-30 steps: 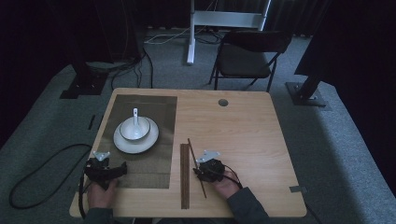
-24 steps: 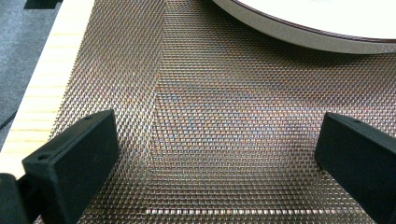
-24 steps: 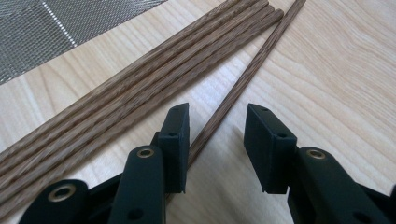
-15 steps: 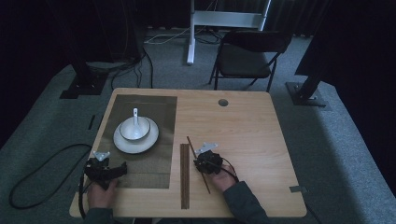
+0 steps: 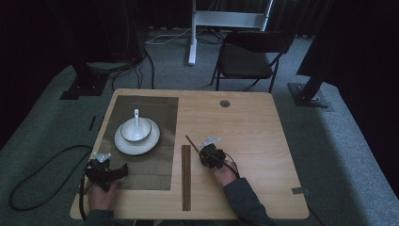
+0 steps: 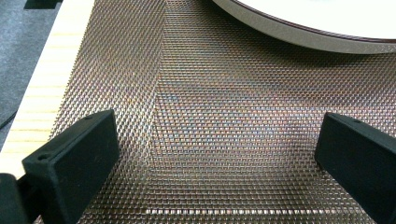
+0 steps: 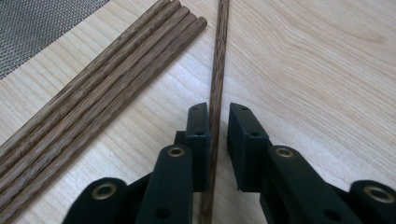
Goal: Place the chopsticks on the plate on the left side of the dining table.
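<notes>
- Your right tongs [image 7: 218, 140] have just been closing around a single wooden chopstick [image 7: 217, 74]; a thin gap shows on one side, so not yet pinched.
- The chopstick lies on the table [image 7: 327, 70], just beside the row of chopsticks [image 7: 93, 98].
- It should be light, stiff and smooth, and may roll or pivot; the jaws sit near one end, so the long end may droop.
- Your left tongs [image 6: 215, 154] stand wide and empty over the woven placemat [image 6: 210, 93], near the plate [image 6: 299, 35].
- The chopstick's far tip is cut off.
</notes>
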A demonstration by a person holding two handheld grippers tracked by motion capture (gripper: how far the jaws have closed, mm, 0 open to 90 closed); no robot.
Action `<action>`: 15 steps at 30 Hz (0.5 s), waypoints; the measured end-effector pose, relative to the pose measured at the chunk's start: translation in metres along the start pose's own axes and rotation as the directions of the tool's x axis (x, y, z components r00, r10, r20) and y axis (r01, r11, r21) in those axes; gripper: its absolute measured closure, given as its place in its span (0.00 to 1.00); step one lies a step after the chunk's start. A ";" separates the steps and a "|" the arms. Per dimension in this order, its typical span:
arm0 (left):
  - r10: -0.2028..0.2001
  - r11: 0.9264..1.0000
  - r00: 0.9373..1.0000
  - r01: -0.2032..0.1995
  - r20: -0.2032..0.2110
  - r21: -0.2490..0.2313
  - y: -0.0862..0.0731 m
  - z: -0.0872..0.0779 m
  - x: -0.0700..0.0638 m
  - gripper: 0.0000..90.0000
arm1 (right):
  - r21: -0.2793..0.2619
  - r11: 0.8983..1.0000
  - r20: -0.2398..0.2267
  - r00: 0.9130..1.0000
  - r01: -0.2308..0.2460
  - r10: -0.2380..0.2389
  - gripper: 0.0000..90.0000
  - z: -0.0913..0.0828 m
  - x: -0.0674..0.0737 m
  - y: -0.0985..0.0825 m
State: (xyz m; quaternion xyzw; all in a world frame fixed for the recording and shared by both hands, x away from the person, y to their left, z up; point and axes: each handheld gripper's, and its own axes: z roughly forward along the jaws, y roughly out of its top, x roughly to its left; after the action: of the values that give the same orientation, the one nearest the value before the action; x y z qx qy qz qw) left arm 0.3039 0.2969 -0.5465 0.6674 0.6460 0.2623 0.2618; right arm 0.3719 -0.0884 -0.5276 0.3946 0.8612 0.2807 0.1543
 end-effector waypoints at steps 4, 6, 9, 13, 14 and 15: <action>0.000 1.000 1.000 0.000 0.000 0.000 0.000 0.000 0.000 0.00 | -0.009 1.000 0.029 1.000 0.008 -0.008 0.93 0.002 0.001 0.001; 0.000 1.000 1.000 0.000 0.000 0.000 0.000 0.000 0.000 0.00 | -0.020 1.000 0.024 1.000 -0.014 0.014 0.93 0.003 -0.001 0.001; 0.000 1.000 1.000 0.000 0.000 0.000 0.000 0.000 0.000 0.00 | -0.029 0.999 0.030 0.999 -0.023 0.024 0.93 0.003 -0.002 0.000; 0.000 1.000 1.000 0.000 0.000 0.000 0.000 0.000 0.000 0.00 | -0.038 0.999 0.041 0.999 -0.019 0.020 0.94 0.003 -0.002 -0.002; 0.000 1.000 1.000 0.000 0.000 0.000 0.000 0.000 0.000 0.00 | -0.038 0.999 0.040 0.999 -0.018 0.020 0.94 0.003 -0.002 -0.002; 0.000 1.000 1.000 0.000 0.000 0.000 0.000 0.000 0.000 0.00 | -0.036 0.999 0.039 0.999 -0.018 0.019 0.94 0.003 -0.002 -0.002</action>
State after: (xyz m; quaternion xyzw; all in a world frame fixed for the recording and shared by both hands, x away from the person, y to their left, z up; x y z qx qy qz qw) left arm 0.3039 0.2968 -0.5465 0.6674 0.6459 0.2623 0.2619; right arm 0.3738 -0.0899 -0.5307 0.4050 0.8492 0.2897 0.1757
